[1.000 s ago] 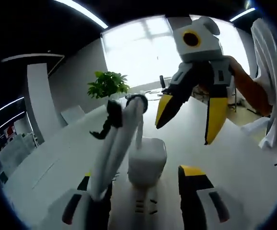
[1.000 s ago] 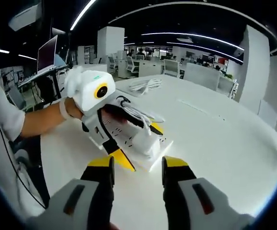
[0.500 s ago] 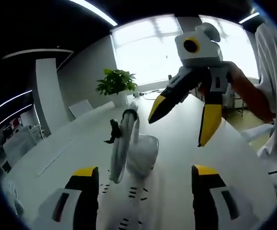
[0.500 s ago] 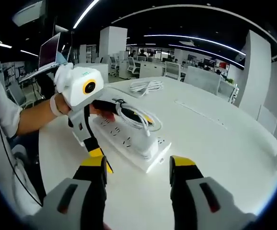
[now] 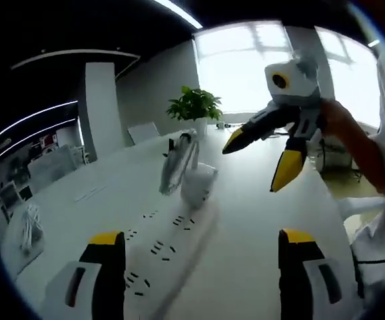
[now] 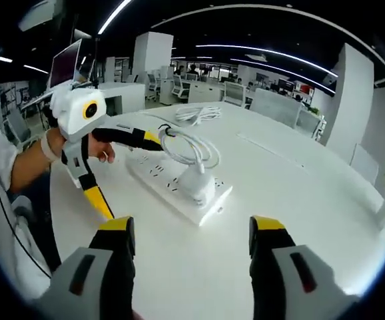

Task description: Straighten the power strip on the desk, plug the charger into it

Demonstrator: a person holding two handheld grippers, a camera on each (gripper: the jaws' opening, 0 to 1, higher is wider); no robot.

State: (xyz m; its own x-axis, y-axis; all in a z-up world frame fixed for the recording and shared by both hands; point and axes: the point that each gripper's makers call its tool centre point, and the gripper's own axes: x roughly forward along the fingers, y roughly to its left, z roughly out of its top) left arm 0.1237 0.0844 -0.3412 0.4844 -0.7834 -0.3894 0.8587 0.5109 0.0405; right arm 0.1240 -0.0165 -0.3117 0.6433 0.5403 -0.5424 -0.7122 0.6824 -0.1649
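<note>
Nearest in the right gripper view, the right claw point(image 6: 192, 233) sits spread wide with nothing in it, hanging back off the white tabletop point(image 6: 312, 200), probably so it doesn't bump anything. Just past it lies the power strip point(image 6: 176, 187), with the charger point(image 6: 198, 185) standing upright on its near end, looks plugged in already. The charger's coiled cable point(image 6: 189, 148) loops above it. On the left, the left claw point(image 6: 122, 173) is spread too, one tip by the coil. Farther back lies another cable bundle point(image 6: 199, 115).
</note>
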